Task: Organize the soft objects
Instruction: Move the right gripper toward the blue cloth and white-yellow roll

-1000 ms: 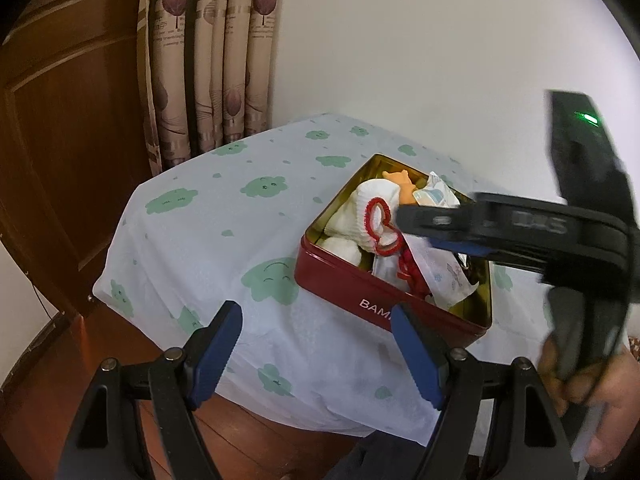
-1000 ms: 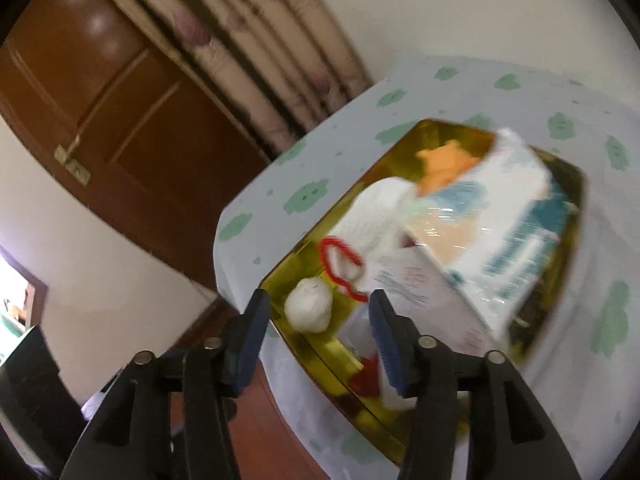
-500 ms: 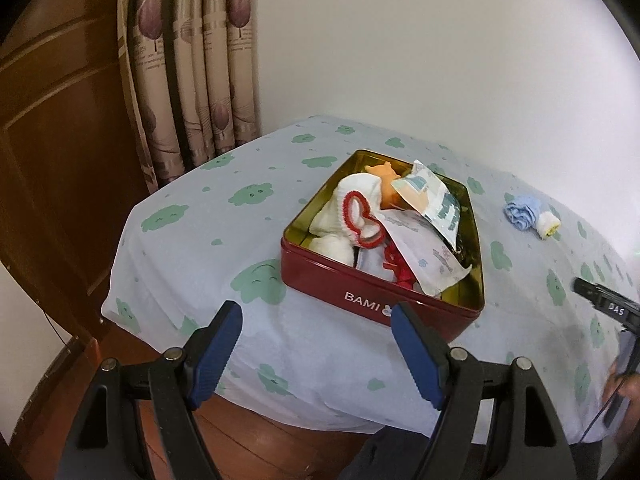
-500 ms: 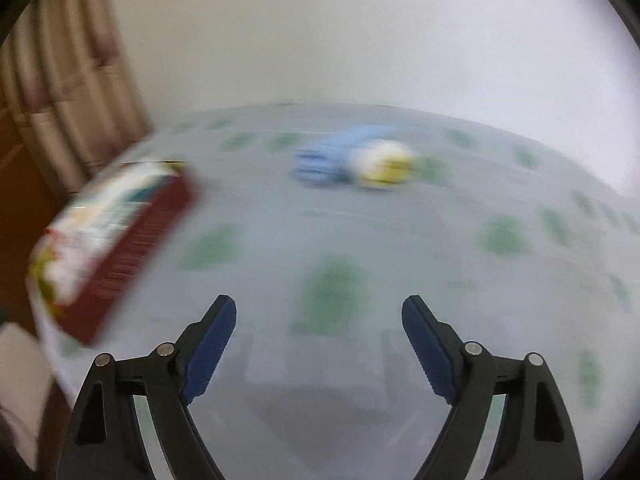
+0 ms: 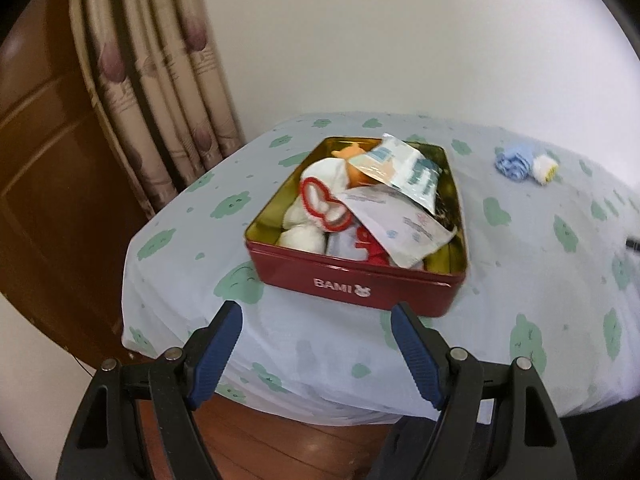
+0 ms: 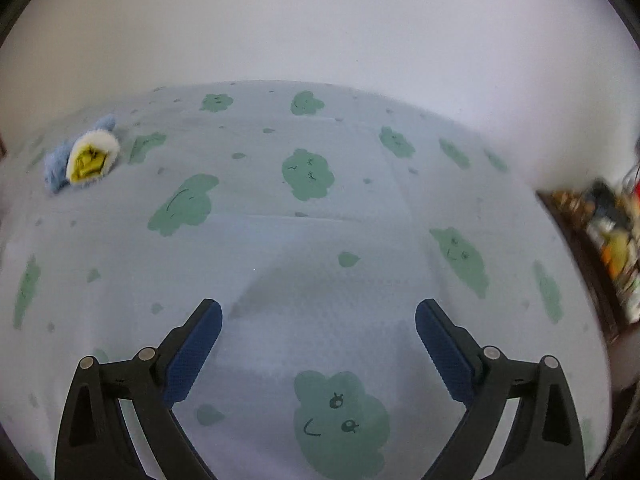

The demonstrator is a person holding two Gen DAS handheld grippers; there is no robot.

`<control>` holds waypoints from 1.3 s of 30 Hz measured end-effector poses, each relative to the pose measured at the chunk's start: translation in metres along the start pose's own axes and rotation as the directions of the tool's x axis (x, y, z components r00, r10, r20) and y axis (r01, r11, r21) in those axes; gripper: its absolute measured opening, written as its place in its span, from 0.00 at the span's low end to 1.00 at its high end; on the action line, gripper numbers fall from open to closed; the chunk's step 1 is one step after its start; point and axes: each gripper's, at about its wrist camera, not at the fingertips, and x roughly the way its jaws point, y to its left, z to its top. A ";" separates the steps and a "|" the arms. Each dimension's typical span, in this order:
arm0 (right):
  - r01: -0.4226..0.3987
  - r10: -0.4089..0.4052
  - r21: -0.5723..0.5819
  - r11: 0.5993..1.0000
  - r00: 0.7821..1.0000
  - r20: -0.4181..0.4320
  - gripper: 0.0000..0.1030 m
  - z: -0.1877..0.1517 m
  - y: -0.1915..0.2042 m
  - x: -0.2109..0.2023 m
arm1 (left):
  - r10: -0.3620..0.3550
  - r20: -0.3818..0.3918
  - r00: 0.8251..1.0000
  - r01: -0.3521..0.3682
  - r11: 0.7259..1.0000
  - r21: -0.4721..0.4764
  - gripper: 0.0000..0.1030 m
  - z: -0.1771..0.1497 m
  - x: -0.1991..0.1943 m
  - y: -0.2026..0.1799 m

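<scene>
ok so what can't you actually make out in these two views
- Left wrist view: the lower contents of the tin are hidden under the packets.
- Right wrist view: the shelf items are blurred and cut off by the frame edge.
- Right wrist view: the tin is out of frame.

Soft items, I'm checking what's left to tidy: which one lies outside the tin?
The blue-and-yellow rolled cloth bundle, alone on the cloud-print cover; the white knit pieces sit inside the red tin.
</scene>
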 end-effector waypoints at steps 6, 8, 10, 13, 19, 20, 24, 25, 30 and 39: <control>-0.027 0.029 0.040 0.999 0.998 -0.052 0.99 0.001 -0.005 0.011 | -0.029 -0.028 0.999 0.032 0.996 0.086 0.77 0.001 0.001 -0.033; -0.062 0.066 0.058 0.996 0.996 -0.067 0.99 -0.003 -0.007 0.012 | -0.042 -0.034 0.999 0.045 0.994 0.104 0.77 0.003 0.002 -0.046; -0.085 0.090 0.070 0.994 0.993 -0.081 0.99 -0.004 -0.009 0.014 | -0.056 -0.040 0.998 0.060 0.989 0.134 0.77 0.007 0.003 -0.063; -0.090 0.094 0.056 0.994 0.992 -0.080 0.99 -0.006 -0.006 0.012 | -0.067 -0.039 0.997 0.073 0.980 0.182 0.77 0.013 0.003 -0.087; -0.100 0.104 0.054 0.994 0.991 -0.080 0.99 -0.006 -0.005 0.013 | -0.093 -0.036 0.995 0.099 0.958 0.269 0.77 0.026 0.006 -0.131; -0.099 0.103 0.053 0.994 0.991 -0.081 0.99 -0.005 -0.005 0.014 | -0.095 -0.038 0.995 0.102 0.954 0.283 0.77 0.027 0.008 -0.138; -0.098 0.103 0.053 0.994 0.991 -0.082 0.99 -0.005 -0.005 0.014 | -0.098 -0.041 0.994 0.106 0.936 0.336 0.77 0.033 0.016 -0.165; -0.101 0.105 0.055 0.993 0.991 -0.080 0.99 -0.006 -0.006 0.013 | -0.099 -0.042 0.994 0.108 0.932 0.347 0.77 0.035 0.018 -0.171; -0.112 0.116 0.063 0.992 0.990 -0.074 0.99 -0.006 -0.007 0.012 | -0.101 -0.064 0.993 0.118 0.910 0.397 0.77 0.044 0.032 -0.196; -0.144 0.149 0.077 0.987 0.987 -0.053 0.99 -0.006 -0.008 0.010 | -0.142 -0.122 0.982 0.181 0.884 0.430 0.77 0.074 0.066 -0.226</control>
